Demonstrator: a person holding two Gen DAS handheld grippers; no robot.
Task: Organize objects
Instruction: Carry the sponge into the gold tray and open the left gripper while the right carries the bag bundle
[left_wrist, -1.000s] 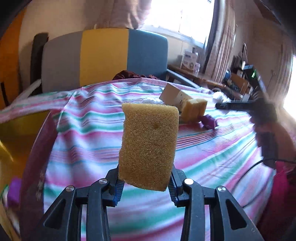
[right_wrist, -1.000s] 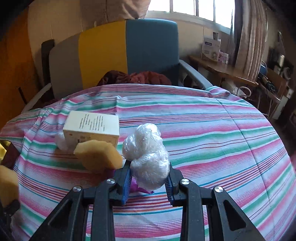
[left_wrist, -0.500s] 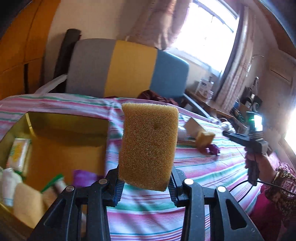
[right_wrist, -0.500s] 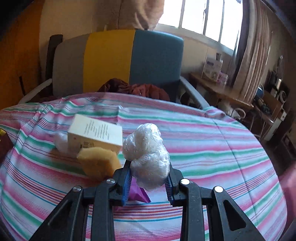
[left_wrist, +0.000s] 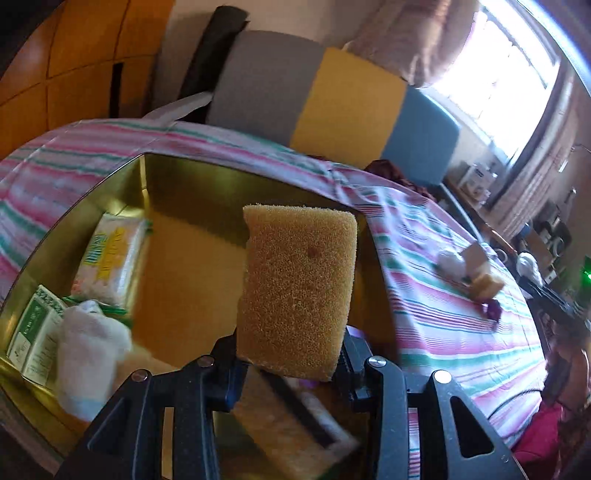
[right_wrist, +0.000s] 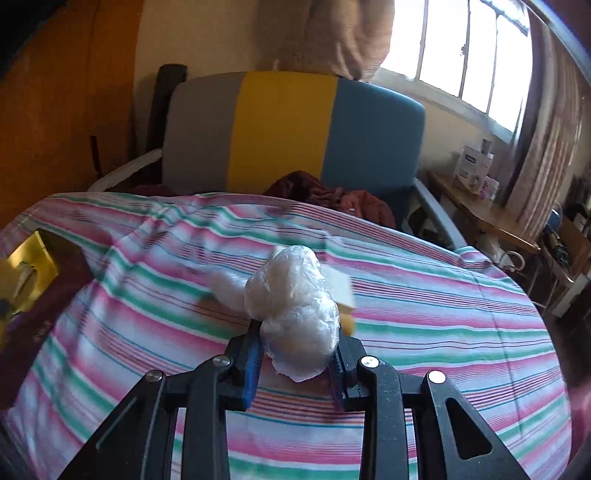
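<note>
yellow sponge (left_wrist: 297, 291): upright slab, clamped by its lower end in the left hand-held gripper (left_wrist: 291, 363), held above the open gold-lined box (left_wrist: 177, 184). plastic-wrapped white bundle (right_wrist: 293, 310): pinched between the jaws of the right hand-held gripper (right_wrist: 295, 363), raised over the striped cloth (right_wrist: 424, 332) on the surface. box contents: a yellow-printed white packet (left_wrist: 109, 254), a green-and-white carton (left_wrist: 35, 332), a soft white item (left_wrist: 88, 347) (blurred), another sponge-like piece (left_wrist: 280, 428) under the gripper. on the cloth, well apart from the box: a small group comprising a white box (left_wrist: 474, 254), a second yellow sponge (left_wrist: 487, 284), a white lump (left_wrist: 448, 260), a purple scrap (left_wrist: 491, 308). behind: a grey, yellow and blue chair (right_wrist: 288, 129).
</note>
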